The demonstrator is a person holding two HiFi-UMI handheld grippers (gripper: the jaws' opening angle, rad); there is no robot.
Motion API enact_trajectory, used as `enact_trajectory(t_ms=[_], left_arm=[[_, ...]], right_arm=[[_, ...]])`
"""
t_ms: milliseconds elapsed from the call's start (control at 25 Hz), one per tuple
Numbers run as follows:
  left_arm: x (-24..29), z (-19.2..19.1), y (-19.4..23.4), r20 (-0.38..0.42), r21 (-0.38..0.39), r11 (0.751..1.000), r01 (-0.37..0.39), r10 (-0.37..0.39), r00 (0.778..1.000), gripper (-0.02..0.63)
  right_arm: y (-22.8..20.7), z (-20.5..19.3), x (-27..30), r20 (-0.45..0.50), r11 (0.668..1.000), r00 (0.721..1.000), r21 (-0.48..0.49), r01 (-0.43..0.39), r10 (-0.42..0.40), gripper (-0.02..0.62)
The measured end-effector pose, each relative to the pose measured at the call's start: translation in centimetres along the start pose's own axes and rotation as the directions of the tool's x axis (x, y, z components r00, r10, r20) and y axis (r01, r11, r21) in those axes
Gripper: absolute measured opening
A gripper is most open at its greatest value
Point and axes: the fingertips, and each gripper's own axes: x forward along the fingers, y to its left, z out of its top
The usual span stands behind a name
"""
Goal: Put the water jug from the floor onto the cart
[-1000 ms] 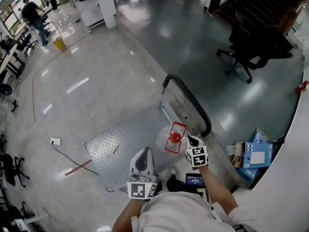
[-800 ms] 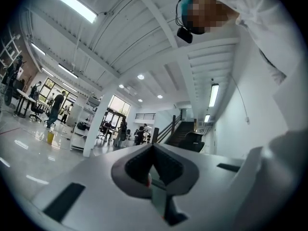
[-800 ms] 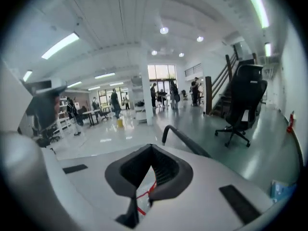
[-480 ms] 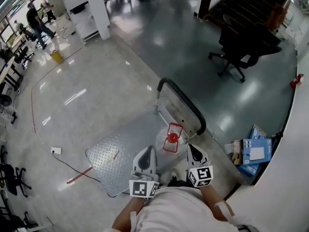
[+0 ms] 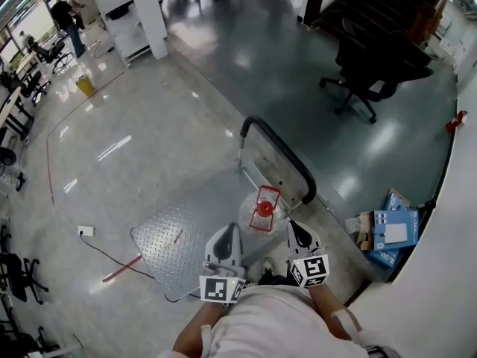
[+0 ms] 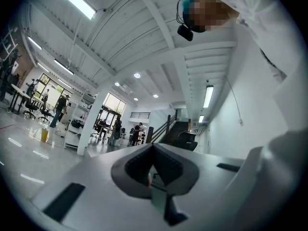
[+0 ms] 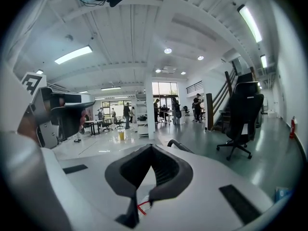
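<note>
Showing overhead only: jug [image 5: 262, 209] on cart [image 5: 186, 230]

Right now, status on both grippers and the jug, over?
Left gripper shut, empty. Right gripper shut, empty. Water jug upright on the cart, by its push handle. Nothing in the way.

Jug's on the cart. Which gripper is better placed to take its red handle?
Right, probably. The right gripper sits nearer the water jug, just beside its red handle; the left gripper is farther off. Both are shut, so either must open first.
</note>
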Motion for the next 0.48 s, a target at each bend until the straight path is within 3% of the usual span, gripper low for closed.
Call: enact_trajectory(t_ms=[480], left_arm=[[-0.13, -0.04, -0.29, 0.000, 0.002, 1.000, 0.001, -0.001, 1.000, 0.003]], right_arm=[[-0.30, 0.57, 0.03, 0.017, 1.000, 1.000, -0.001, -0.005, 0.006, 0.011]])
